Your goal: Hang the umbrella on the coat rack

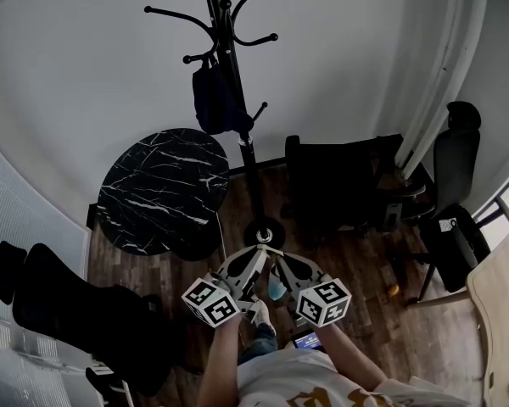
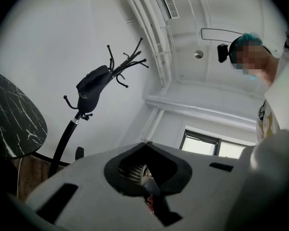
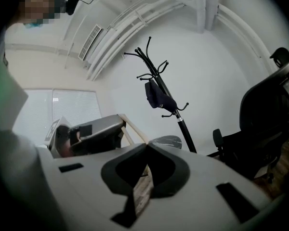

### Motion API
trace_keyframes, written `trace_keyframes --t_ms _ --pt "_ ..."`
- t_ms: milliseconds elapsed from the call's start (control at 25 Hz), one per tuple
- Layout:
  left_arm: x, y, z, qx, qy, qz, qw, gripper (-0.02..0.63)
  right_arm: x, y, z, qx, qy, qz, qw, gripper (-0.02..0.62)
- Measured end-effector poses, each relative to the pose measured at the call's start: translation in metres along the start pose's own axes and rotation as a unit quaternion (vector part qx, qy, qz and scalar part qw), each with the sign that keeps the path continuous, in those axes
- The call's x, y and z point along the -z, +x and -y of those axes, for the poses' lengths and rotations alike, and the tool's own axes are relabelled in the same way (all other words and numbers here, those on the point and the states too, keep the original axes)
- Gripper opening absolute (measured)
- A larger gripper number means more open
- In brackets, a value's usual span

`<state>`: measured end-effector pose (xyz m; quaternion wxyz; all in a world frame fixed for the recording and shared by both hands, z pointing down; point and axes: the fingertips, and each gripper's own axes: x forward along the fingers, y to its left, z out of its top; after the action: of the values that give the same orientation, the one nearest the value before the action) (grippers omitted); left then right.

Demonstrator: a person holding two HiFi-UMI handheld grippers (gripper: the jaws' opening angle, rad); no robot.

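Claws on both sides are pressed together with nothing between them. The left gripper (image 1: 256, 255) is held low in front of the person, its grey jaws meeting at the tips, so that only the dark heart-shaped hollow behind them (image 2: 145, 144) stays open. The right gripper (image 1: 276, 260) sits just beside it in the same state, tips touching and empty (image 3: 146, 146), with a strip of brown wooden plank floor (image 1: 356, 265) showing through its hollow. The two noses nearly meet, pointing toward the round base of the tall black metal coat rack (image 1: 248, 159). The dark navy folded umbrella (image 1: 216, 100) hangs from one of the rack's upper hooks, resting against the pole and well apart from both grippers. It shows the same way from the left gripper view (image 2: 91, 88) and from the right gripper view (image 3: 158, 96). A round black marble-topped table with white veins (image 1: 163, 189) stands just left of the rack. A black office chair (image 1: 458, 185) stands off to the right.
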<state>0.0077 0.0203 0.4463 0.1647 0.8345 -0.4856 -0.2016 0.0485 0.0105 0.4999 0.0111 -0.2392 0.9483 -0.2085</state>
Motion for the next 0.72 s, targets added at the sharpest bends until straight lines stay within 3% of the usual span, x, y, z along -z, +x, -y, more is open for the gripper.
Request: trace_keyframes --t_ms 720 --pt "-0.055 0.085 -0.129 0.051 -0.019 -0.011 0.9985 0.018 -0.044 0.138 0.064 0.044 0.017 0.002 0.999 0.011"
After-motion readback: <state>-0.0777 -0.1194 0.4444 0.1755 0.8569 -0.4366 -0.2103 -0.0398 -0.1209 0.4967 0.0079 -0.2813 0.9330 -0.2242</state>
